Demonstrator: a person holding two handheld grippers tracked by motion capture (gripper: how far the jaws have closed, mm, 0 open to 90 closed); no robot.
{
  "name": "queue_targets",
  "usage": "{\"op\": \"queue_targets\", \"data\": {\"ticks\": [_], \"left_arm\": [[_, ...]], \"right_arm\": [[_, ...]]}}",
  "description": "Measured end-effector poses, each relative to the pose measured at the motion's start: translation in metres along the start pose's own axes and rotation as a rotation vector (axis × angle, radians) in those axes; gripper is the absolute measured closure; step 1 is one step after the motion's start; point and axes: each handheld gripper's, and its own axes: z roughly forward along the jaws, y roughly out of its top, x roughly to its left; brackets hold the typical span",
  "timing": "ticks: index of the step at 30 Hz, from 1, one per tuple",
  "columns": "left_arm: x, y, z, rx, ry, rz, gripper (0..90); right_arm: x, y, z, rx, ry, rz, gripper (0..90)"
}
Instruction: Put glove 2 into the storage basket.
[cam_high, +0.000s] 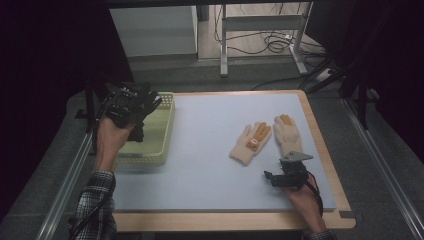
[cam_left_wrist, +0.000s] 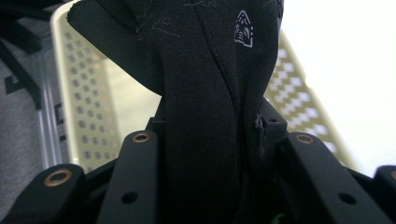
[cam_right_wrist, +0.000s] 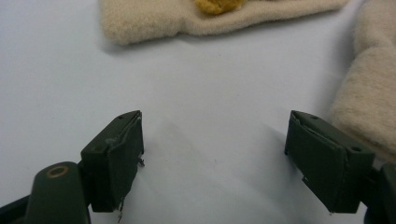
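In the high view my left gripper (cam_high: 131, 106) is held over the yellow perforated basket (cam_high: 161, 131) at the mat's left edge. It is shut on a black glove (cam_left_wrist: 210, 93), which hangs between its jaws with the basket wall (cam_left_wrist: 84, 98) behind it. A pair of cream knitted gloves with orange fingertips lies at the right of the mat, one glove (cam_high: 250, 142) to the left of the other (cam_high: 287, 132). My right gripper (cam_high: 273, 178) rests just in front of them, jaws open and nothing between them (cam_right_wrist: 215, 140). One cream glove cuff (cam_right_wrist: 149, 18) lies ahead and the other (cam_right_wrist: 369, 102) beside the right jaw.
A pale blue mat (cam_high: 210, 165) covers the wooden table (cam_high: 230, 220). A metal rail (cam_high: 65, 185) runs along the left side. Desk legs and cables (cam_high: 270, 42) stand on the floor beyond the table.
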Motion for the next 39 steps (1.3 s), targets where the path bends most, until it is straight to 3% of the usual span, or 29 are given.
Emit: {"op": "queue_targets", "data": {"ticks": [7, 12, 14, 19, 21, 23, 27, 30, 35, 38, 39], "left_arm": [[0.018, 0.000, 0.038, 0.057, 0.022, -0.013, 61.4], [0.021, 0.002, 0.064, 0.097, 0.012, 0.002, 60.8], [0.021, 0.001, 0.079, 0.137, 0.040, 0.012, 60.5], [0.024, -0.002, 0.097, 0.182, 0.055, -0.003, 59.2], [0.026, -0.003, 0.104, 0.206, 0.073, -0.005, 56.9], [0.027, -0.004, 0.109, 0.240, 0.104, -0.001, 47.2], [0.027, -0.006, 0.107, 0.257, 0.125, 0.011, 20.0], [0.030, -0.007, 0.097, 0.237, 0.106, -0.022, 6.5], [0.036, -0.010, 0.075, 0.160, 0.041, -0.053, 4.0], [0.035, -0.012, 0.066, 0.143, 0.052, -0.043, 3.0], [0.035, -0.013, 0.062, 0.119, 0.037, -0.052, 3.0]], "right_arm": [[0.000, 0.000, 0.000, 0.000, -0.001, -0.001, 19.3], [0.000, 0.000, 0.000, 0.000, -0.001, 0.000, 19.3], [0.000, 0.000, 0.000, 0.000, -0.001, -0.001, 19.3], [0.000, 0.000, 0.000, -0.001, -0.001, 0.000, 19.3], [0.000, 0.000, 0.000, -0.001, 0.000, 0.000, 19.2], [0.000, 0.000, 0.000, -0.001, 0.000, 0.000, 19.3], [0.000, 0.000, 0.000, -0.001, -0.001, -0.001, 19.3], [0.000, 0.000, 0.000, -0.001, -0.001, -0.001, 19.3], [0.000, 0.000, 0.000, 0.001, -0.002, -0.002, 19.2], [0.000, 0.000, 0.000, 0.001, -0.001, -0.002, 19.3], [0.000, 0.000, 0.000, 0.002, -0.002, -0.002, 19.3]]}}
